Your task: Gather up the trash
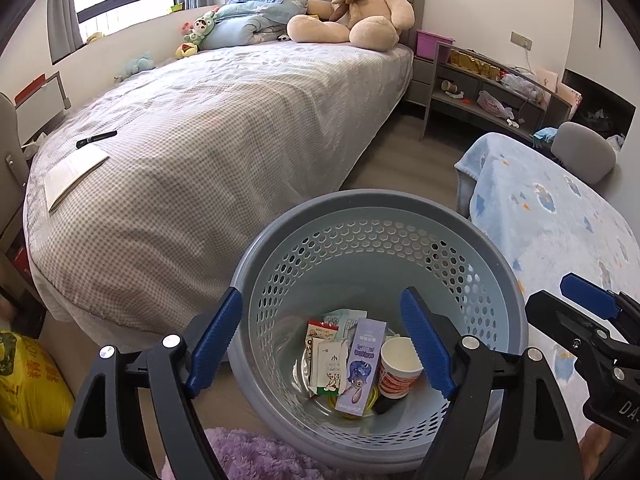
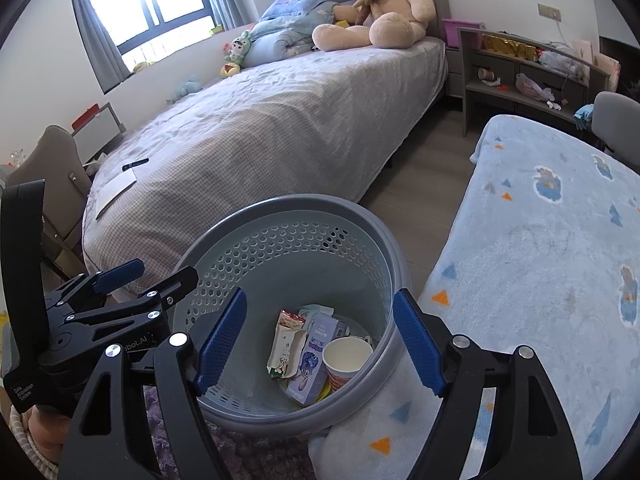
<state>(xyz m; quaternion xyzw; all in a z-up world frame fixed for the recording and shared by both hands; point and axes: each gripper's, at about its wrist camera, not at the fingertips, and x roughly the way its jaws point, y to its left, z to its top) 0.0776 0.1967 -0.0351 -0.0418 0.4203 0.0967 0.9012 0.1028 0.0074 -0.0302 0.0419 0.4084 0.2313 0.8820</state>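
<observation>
A grey-blue perforated basket (image 1: 360,200) (image 2: 300,202) stands on the floor between the bed and a blue blanket. Inside lie a paper cup (image 1: 400,364) (image 2: 346,360), a purple box (image 1: 362,368) (image 2: 312,360), a white wrapper (image 1: 330,368) (image 2: 286,348) and other small packets. My left gripper (image 1: 322,344) (image 2: 156,276) hovers over the basket's left side, open, with nothing between its blue pads. My right gripper (image 2: 320,344) (image 1: 560,304) hangs over the right side, also open and holding nothing.
A bed (image 1: 200,140) with a teddy bear (image 1: 352,4), a paper sheet (image 1: 76,172) and a pen fills the left. The blue blanket (image 1: 560,220) lies to the right and a purple rug (image 1: 260,456) in front. A yellow bag (image 1: 24,380) sits at left. A cluttered grey shelf (image 1: 480,88) stands beyond.
</observation>
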